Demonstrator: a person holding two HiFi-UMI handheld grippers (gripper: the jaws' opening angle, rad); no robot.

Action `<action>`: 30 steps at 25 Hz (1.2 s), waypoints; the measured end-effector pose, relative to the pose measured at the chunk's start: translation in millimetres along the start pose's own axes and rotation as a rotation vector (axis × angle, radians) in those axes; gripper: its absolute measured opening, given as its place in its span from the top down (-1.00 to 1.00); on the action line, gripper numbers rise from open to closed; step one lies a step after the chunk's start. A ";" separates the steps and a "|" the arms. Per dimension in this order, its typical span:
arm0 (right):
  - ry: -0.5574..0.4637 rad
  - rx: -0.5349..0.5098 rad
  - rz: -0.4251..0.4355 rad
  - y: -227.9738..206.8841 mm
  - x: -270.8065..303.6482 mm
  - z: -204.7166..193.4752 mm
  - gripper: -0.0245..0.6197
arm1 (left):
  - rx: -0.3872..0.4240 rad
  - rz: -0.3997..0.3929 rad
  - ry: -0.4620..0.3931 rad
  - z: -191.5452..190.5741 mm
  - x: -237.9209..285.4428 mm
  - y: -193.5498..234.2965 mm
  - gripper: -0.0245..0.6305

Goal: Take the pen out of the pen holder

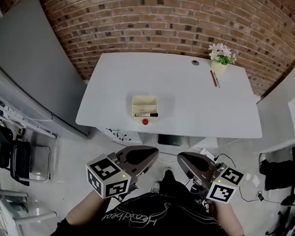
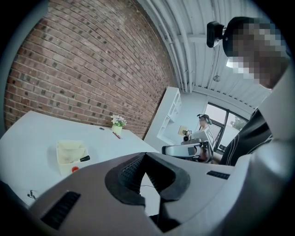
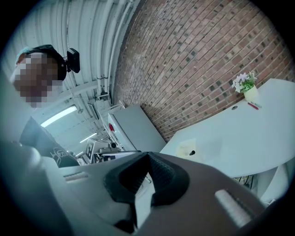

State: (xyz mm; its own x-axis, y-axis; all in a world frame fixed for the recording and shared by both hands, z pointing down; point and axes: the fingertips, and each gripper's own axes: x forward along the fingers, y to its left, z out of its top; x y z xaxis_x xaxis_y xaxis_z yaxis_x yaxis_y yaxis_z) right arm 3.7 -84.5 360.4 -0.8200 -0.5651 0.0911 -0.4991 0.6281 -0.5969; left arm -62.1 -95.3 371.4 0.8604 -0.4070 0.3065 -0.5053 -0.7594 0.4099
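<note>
A cream pen holder [image 1: 144,104] stands on the white table [image 1: 196,107], near its front edge. A black pen [image 1: 147,114] lies across the holder's front rim, and a small red object [image 1: 145,122] sits just in front of it. Both grippers hang close to my body, well short of the table. My left gripper [image 1: 154,150] is shut and empty, and so is my right gripper [image 1: 180,156]. The left gripper view shows the shut left gripper [image 2: 145,155] with the holder [image 2: 69,153] and pen [image 2: 85,158] far off. Beyond the shut right gripper [image 3: 148,155], the holder [image 3: 185,148] looks small.
A potted white flower [image 1: 220,56] and a red pen [image 1: 214,77] are at the table's far right. A grey cabinet [image 1: 33,72] stands left of the table, with a chair [image 1: 15,159] on the floor. Cables [image 1: 233,164] and a dark box [image 1: 170,139] lie under the table.
</note>
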 end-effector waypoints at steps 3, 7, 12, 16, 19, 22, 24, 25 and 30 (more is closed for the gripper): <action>0.002 0.011 0.017 -11.4 5.4 8.7 0.91 | 0.017 0.018 -0.002 8.4 7.5 6.9 0.92; 0.021 0.009 0.047 -26.7 21.4 23.1 0.91 | 0.030 0.057 -0.004 19.2 15.6 25.1 0.92; 0.044 0.021 0.081 -46.8 43.0 39.8 0.91 | 0.024 0.116 0.005 31.3 25.7 56.0 0.92; 0.068 0.043 0.091 -68.5 55.3 46.6 0.91 | 0.046 0.180 0.055 26.9 38.0 81.9 0.92; 0.073 0.072 0.097 -82.6 62.4 52.0 0.91 | 0.074 0.214 0.085 24.6 47.1 97.8 0.92; 0.083 0.094 0.102 -93.5 68.7 53.0 0.91 | 0.072 0.209 0.108 23.2 55.5 108.9 0.92; 0.090 0.109 0.101 -100.7 70.7 51.4 0.91 | 0.086 0.223 0.134 20.1 60.4 117.1 0.91; 0.090 0.120 0.100 -104.3 71.4 50.7 0.91 | 0.099 0.231 0.154 17.4 62.7 121.7 0.91; 0.093 0.164 0.094 -118.8 73.8 47.1 0.91 | 0.143 0.244 0.250 0.0 73.5 142.2 0.78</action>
State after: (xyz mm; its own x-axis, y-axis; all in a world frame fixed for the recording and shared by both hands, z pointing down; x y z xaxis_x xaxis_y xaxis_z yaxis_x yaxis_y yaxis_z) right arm 15.7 -226.0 400.6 -0.8871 -0.4511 0.0977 -0.3731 0.5762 -0.7272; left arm -70.7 -233.3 452.3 0.6639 -0.4619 0.5881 -0.6643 -0.7255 0.1801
